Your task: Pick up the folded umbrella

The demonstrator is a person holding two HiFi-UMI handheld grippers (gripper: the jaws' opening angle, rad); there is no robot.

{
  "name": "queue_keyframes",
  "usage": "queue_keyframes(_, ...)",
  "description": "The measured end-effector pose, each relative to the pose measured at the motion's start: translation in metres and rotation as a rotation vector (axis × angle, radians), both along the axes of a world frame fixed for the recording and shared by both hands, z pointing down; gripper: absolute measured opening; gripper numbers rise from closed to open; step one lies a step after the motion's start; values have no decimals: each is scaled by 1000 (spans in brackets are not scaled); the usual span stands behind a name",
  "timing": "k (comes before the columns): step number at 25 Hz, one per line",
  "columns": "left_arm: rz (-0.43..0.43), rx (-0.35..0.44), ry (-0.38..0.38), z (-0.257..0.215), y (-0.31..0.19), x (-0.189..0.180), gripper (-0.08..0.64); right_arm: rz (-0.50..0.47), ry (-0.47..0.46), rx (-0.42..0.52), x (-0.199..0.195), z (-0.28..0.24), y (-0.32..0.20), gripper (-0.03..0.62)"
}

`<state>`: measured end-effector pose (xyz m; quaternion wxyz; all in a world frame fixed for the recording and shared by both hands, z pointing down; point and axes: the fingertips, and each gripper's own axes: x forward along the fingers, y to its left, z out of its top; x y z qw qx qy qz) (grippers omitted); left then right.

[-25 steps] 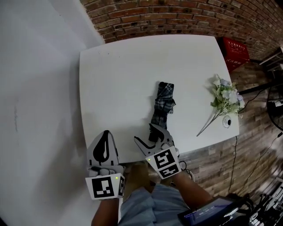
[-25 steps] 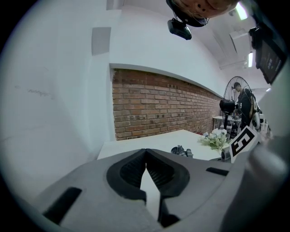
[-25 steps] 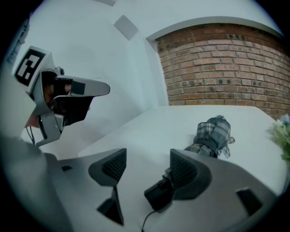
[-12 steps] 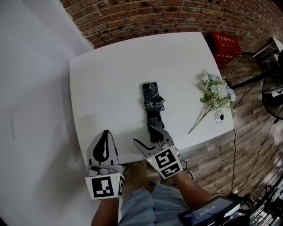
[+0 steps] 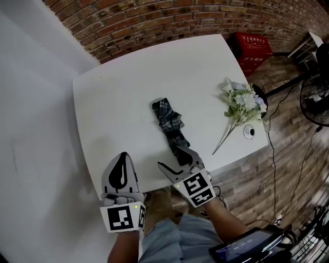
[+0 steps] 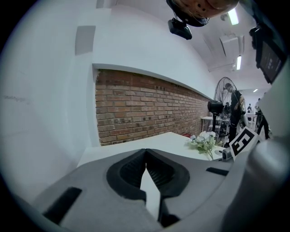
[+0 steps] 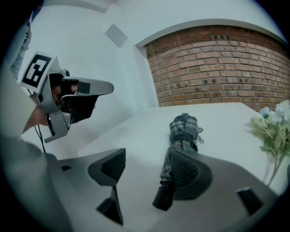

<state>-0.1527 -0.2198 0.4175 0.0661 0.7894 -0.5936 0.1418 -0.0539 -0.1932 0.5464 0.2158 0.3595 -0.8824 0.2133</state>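
Observation:
The folded umbrella [image 5: 168, 125], in dark plaid cloth with a black handle, lies on the white table [image 5: 118, 97] with its handle end toward me. My right gripper [image 5: 169, 158] is at the table's near edge, open. In the right gripper view the umbrella [image 7: 183, 131] lies along the inner side of the right jaw, its handle [image 7: 163, 198] low between the jaws, and the pads [image 7: 112, 166] do not press on it. Further left, my left gripper [image 5: 122, 156] also hovers over the near edge. It is shut [image 6: 146, 154] and holds nothing.
A bunch of artificial flowers [image 5: 240, 101] and a small round white object [image 5: 249, 132] lie near the table's right edge. A red crate [image 5: 254, 47] stands on the floor beyond the table, by the brick wall [image 5: 169, 15]. A fan [image 5: 314, 100] stands at the far right.
The head view has swung, so the table and umbrella now sit further left and turned in the picture. Both grippers have edged forward over the near edge. The right jaws stay open at the handle.

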Motion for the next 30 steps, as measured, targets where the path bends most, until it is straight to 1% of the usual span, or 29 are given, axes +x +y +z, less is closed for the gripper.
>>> queue_keyframes(4,10,8,3,-3,-3,6,6,19,15,-3,11,0,-3,316)
queue_keyframes(8,22,16,9,-6,-5,13,6,20,13,-5,13,-4,-4,333)
queue_keyframes(13,21,24,15,-10,-5,15,6,49,-2,45,21,-26,-18,337)
queue_keyframes(16,18,42,20,-18,-8,14,6,80,11,74,28,-37,-30,337)
queue_keyframes(19,15,63,22,-27,-12,9,6,107,37,83,33,-41,-40,341)
queue_keyframes(23,4,79,25,-35,-18,0,6,130,85,70,38,-34,-51,357)
queue_keyframes(25,-2,80,29,-36,-21,-5,6,125,99,53,37,-29,-55,384)
queue_keyframes(30,-17,61,39,-27,-30,-15,6,127,134,16,35,-12,-66,399)
